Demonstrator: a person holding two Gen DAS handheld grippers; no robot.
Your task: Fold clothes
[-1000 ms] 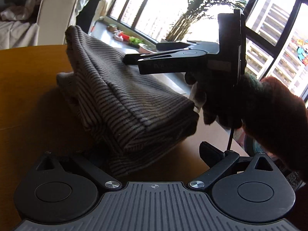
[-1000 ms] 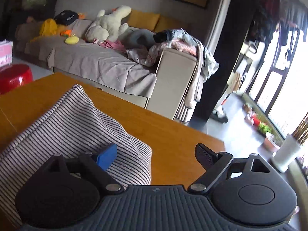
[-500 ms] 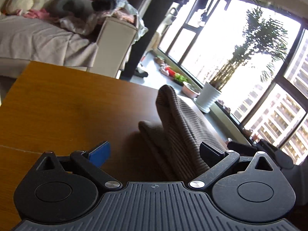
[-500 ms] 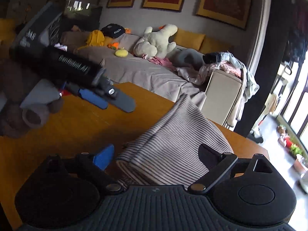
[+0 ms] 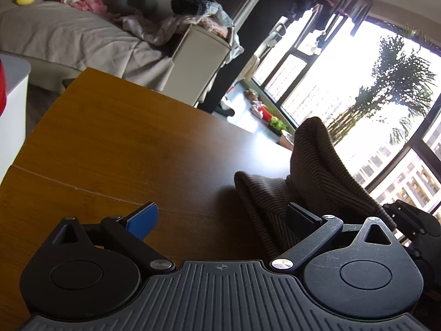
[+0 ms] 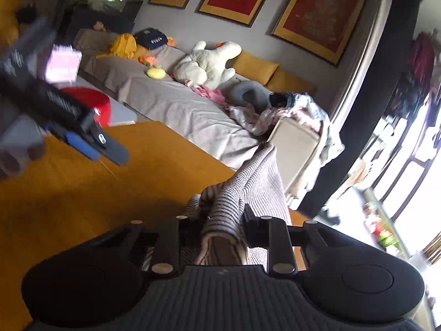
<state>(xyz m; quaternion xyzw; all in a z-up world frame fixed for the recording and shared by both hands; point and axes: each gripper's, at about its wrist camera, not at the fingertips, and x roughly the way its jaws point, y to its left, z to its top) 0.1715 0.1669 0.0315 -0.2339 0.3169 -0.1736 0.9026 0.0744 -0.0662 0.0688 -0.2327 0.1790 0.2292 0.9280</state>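
Note:
A folded grey striped garment lies on the wooden table at the right of the left wrist view, partly raised. My left gripper is open and empty, just left of the garment; its right finger touches the fabric. In the right wrist view my right gripper is shut on the striped garment, which rises between its fingers. The left gripper also shows there, blurred, above the table at the left.
A grey sofa with plush toys, cushions and loose clothes stands beyond the table's far edge. A red stool is at the left. Large windows and a potted plant are on the right.
My right gripper has shut on the garment's edge and lifted it. My left gripper has swung left off the garment and pulled back, staying open.

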